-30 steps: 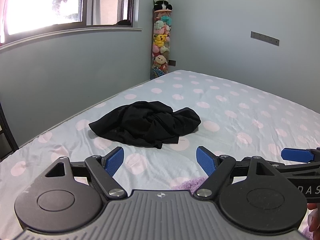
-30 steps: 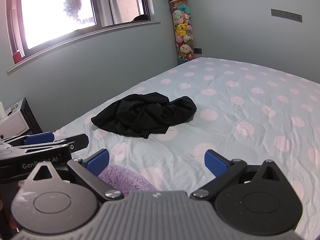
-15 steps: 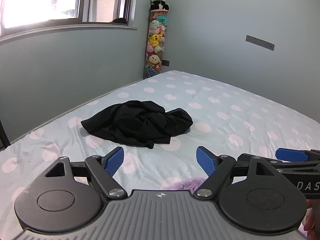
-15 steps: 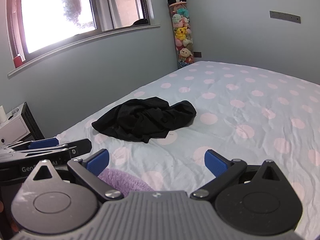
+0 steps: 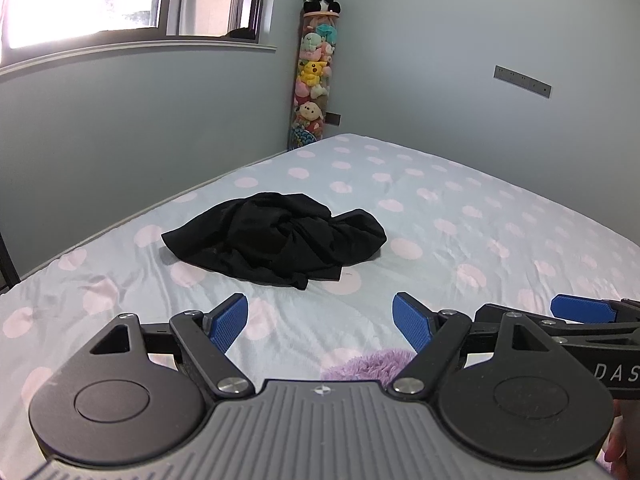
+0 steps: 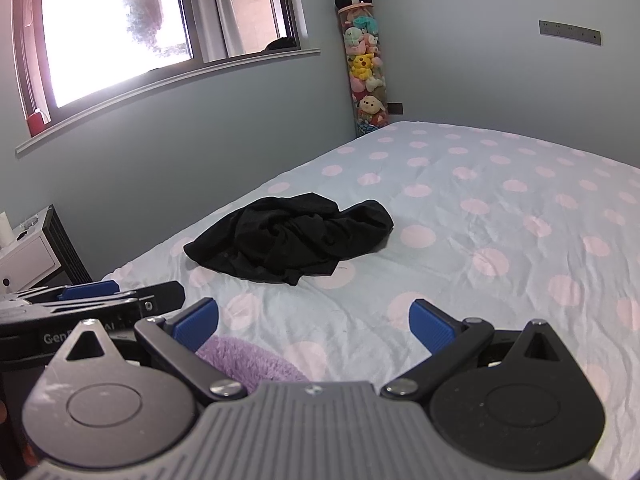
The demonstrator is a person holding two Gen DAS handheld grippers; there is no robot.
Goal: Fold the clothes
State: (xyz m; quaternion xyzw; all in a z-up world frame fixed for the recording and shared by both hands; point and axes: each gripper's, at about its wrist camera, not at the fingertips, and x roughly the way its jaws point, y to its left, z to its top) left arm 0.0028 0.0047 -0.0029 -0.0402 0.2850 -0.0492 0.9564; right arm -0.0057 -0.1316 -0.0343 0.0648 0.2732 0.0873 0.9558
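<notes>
One black garment (image 5: 276, 240) lies crumpled in a heap on the bed (image 5: 480, 216), and in the left wrist view it sits ahead of the left gripper (image 5: 320, 320) and a little to its left, well apart from the blue fingertips, its long axis running left to right across the view. That gripper is spread wide and holds nothing; the right gripper's tip (image 5: 580, 310) shows at the right edge, level with it. One purple fluffy thing (image 5: 368, 364) peeks out just below the fingers. In the right wrist view the same garment (image 6: 292, 236) lies ahead and left of the right gripper (image 6: 314, 320), which is likewise wide apart and empty, so the left gripper (image 6: 92, 292) at the near left looks the closer to the heap. Counted: one garment, unfolded, two grippers, one purple thing (image 6: 248, 364).
</notes>
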